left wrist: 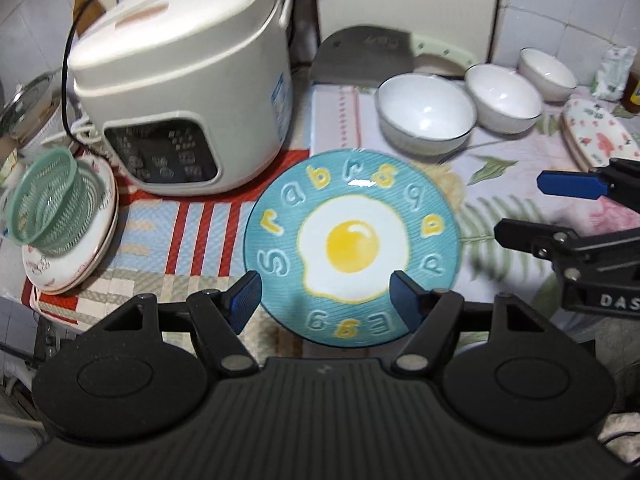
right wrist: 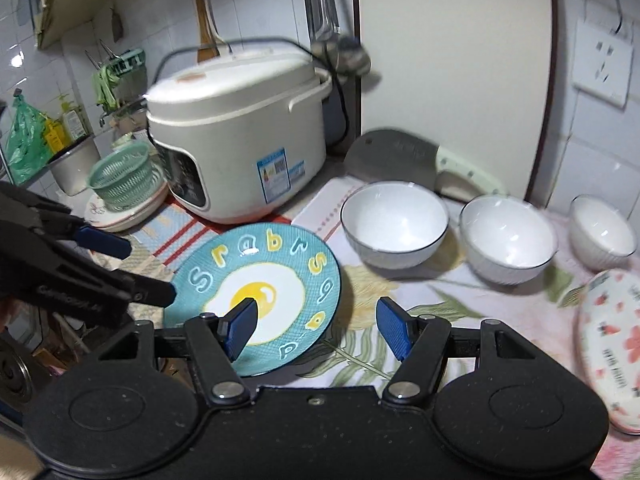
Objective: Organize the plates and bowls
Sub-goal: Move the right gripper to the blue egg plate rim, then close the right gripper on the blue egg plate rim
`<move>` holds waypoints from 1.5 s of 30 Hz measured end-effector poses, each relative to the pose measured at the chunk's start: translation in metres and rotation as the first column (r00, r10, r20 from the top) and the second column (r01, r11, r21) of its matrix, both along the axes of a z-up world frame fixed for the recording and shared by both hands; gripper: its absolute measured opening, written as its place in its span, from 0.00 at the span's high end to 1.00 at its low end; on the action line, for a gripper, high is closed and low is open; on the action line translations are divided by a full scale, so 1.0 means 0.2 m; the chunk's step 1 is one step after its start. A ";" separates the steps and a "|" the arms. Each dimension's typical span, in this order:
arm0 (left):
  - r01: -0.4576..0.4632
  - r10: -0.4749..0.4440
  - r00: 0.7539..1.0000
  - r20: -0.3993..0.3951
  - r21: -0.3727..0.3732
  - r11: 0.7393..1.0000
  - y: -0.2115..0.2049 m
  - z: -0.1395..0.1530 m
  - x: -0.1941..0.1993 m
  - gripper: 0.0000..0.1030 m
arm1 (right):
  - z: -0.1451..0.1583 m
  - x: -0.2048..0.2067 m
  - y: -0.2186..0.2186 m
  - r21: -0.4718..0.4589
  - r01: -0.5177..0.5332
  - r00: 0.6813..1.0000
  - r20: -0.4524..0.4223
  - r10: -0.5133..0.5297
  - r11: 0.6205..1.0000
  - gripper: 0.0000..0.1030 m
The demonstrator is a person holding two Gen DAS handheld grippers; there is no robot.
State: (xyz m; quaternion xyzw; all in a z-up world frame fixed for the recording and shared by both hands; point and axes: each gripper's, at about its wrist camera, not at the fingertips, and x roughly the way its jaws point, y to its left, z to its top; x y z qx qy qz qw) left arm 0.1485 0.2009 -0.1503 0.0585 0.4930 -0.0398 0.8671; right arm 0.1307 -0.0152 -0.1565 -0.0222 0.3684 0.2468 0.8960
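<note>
both grippers, left (left wrist: 325, 300) and right (right wrist: 316, 328), gape wide over the egg plate (left wrist: 352, 246); three bowls (left wrist: 427, 109) sit just beyond it.

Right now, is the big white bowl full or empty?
Empty: the big white ceramic bowl nearest the rice cooker shows only its bare, shiny inside.

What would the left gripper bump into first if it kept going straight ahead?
Probably the blue egg plate. The left gripper is open, its fingers either side of the plate's near edge. Beyond the plate stands the rice cooker, though depth is hard to judge.
</note>
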 end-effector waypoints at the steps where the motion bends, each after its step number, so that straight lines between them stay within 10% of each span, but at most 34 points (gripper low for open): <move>1: -0.002 0.002 1.000 -0.001 0.002 1.000 0.01 -0.03 0.01 0.32 | -0.04 0.02 0.02 0.001 0.002 1.000 -0.010 -0.002 1.000 0.32; 27: -0.104 0.098 0.988 -0.119 -0.049 0.993 0.32 -0.46 0.21 0.37 | -0.41 0.19 0.21 0.020 0.050 0.986 -0.162 -0.046 0.999 0.32; 32: -0.112 0.085 0.986 -0.146 -0.189 0.976 0.34 -0.47 0.20 0.67 | -0.42 0.16 0.24 0.023 0.026 0.990 -0.138 -0.023 0.999 0.48; 45: -0.111 0.088 0.986 -0.143 -0.162 0.981 0.30 -0.47 0.19 0.68 | -0.41 0.18 0.13 0.094 0.096 0.980 -0.181 -0.078 0.991 0.75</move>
